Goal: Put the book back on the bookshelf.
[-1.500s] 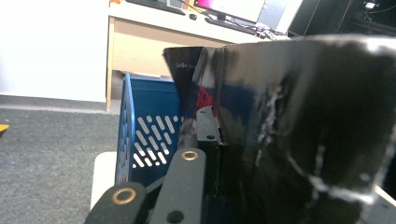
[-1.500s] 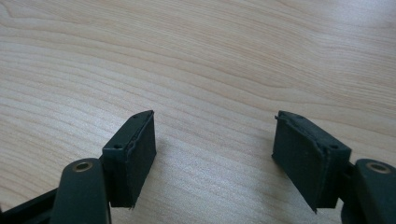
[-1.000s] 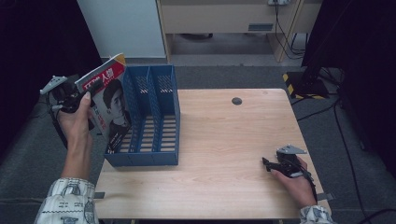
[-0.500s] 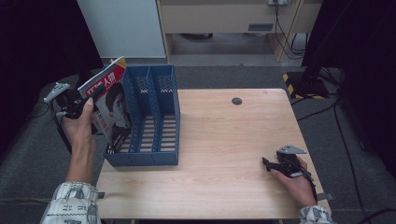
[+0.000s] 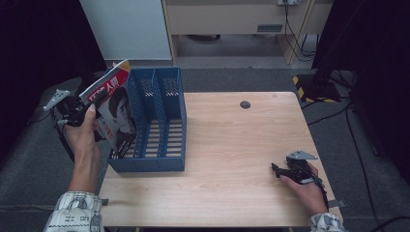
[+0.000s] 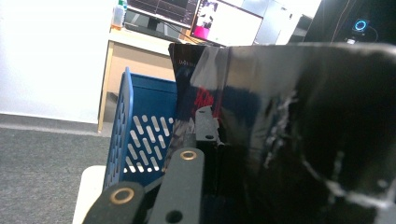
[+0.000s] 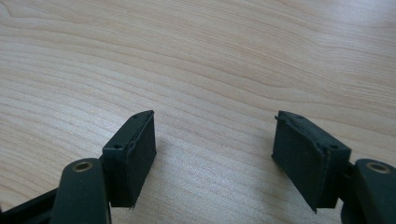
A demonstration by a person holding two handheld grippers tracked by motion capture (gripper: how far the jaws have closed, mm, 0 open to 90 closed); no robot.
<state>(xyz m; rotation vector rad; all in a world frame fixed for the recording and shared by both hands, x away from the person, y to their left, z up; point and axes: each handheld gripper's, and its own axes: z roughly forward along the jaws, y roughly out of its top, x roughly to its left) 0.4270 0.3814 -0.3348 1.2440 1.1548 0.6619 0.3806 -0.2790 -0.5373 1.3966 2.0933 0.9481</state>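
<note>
Magazine (image 5: 113, 113) with a red title band and a portrait on its cover is held tilted at the left end of a blue file rack (image 5: 157, 140), its lower edge down inside the rack's leftmost slot and its top corner leaning out to the left above the rack's rim. The left gripper (image 5: 72, 110) clamps the magazine's outer edge, its jaws closed tight on the pages, and the person's left hand wraps the gripper with the thumb resting on the cover. In the left gripper view the glossy cover (image 6: 280, 130) stands right against the jaws, with the rack's perforated blue wall (image 6: 140, 135) just behind it. The rack has three slots side by side and stands on the left part of a light wooden table (image 5: 232, 145), its low front wall toward the person; the other two slots look empty. Well apart, near the table's right front corner, the right gripper (image 5: 283, 170) rests on the wood in the person's right hand, its jaws spread wide with nothing between them; in the right gripper view its two black pads (image 7: 135, 154) frame bare wood grain (image 7: 210, 70). A small dark round spot (image 5: 245, 104) sits near the table's far edge. Patterned sleeves cover both forearms at the bottom of the high view.
</note>
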